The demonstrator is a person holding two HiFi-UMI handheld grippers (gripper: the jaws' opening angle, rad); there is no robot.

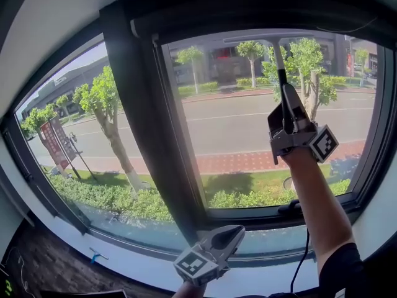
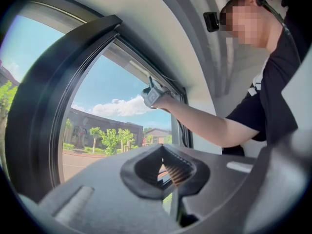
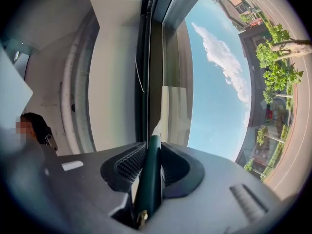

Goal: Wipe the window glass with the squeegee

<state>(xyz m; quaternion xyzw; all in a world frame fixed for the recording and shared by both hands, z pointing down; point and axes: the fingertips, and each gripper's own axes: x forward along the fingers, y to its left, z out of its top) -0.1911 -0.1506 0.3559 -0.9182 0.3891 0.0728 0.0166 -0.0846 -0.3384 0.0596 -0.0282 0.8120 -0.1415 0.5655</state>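
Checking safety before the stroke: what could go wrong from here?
1. The right gripper is shut on the thin squeegee handle near its end; pressing on the glass might twist it or let it slip.
2. It reaches up beside the dark frame and could catch there.
3. The left gripper hangs low, shut and empty, giving no support.

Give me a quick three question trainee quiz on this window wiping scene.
1. Which gripper holds the squeegee: A left, B right?
2. True or false: the left gripper is raised to the top of the window.
3. Fill in: the right gripper is up before the window's ___ pane.
Key: 1 B; 2 false, it hangs low and empty; 3 right.
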